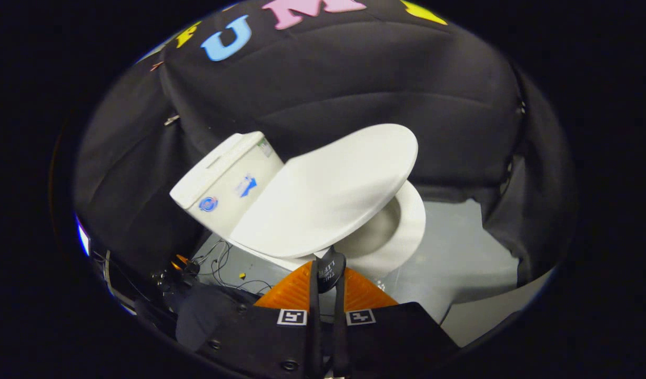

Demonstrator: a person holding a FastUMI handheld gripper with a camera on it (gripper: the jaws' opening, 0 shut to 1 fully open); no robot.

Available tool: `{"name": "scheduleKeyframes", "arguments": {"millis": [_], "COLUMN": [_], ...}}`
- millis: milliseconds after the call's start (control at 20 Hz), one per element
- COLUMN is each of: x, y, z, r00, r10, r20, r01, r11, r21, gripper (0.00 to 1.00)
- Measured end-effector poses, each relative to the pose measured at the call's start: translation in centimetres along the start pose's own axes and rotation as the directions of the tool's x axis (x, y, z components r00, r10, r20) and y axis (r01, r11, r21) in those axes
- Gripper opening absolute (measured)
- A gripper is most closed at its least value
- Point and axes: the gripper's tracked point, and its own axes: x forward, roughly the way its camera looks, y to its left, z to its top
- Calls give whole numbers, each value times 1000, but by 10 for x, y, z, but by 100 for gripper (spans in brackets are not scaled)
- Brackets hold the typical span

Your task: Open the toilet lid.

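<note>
I have the gripper [329, 263] right up at the near edge of the toilet lid [328, 192]. Its two fingers are drawn close together, with only a narrow slit between them, and their tips meet the underside of the lid's rim. I cannot tell whether they actually pinch the edge or just sit against it from below.

The lid is white and partly raised, tilted so that its far right end stands well above the seat [410, 221]. The bowl [373, 234] shows in the gap beneath it, to the right of my fingertips. The lid's left end runs back toward the tank [225, 181], which sits to the far left with small stickers on its front face.

The toilet stands on a grey floor [460, 247]. To the near left, beside the base of the toilet, thin dark cables [220, 263] lie loose on the floor. Black cloth [354, 84] hangs behind the toilet and on both sides of it.
</note>
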Motion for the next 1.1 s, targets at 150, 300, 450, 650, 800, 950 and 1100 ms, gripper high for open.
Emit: {"name": "scheduleKeyframes", "arguments": {"millis": [150,300,450,650,800,950,1100], "x": [-11,-15,-13,-10,-5,-7,-7], "y": [61,102,128,154,166,171,181], "z": [48,76,91,104,108,111,117], "r00": [996,992,989,984,981,979,976], "r10": [35,24,10,10,9,5,16], "r20": [84,125,150,177,193,203,219], "r01": [-28,-7,14,19,27,36,35], "r11": [997,991,988,986,983,979,973], "r21": [-77,-132,-156,-166,-181,-199,-228], "gripper": [12,12,12,12,12,12,12]}}
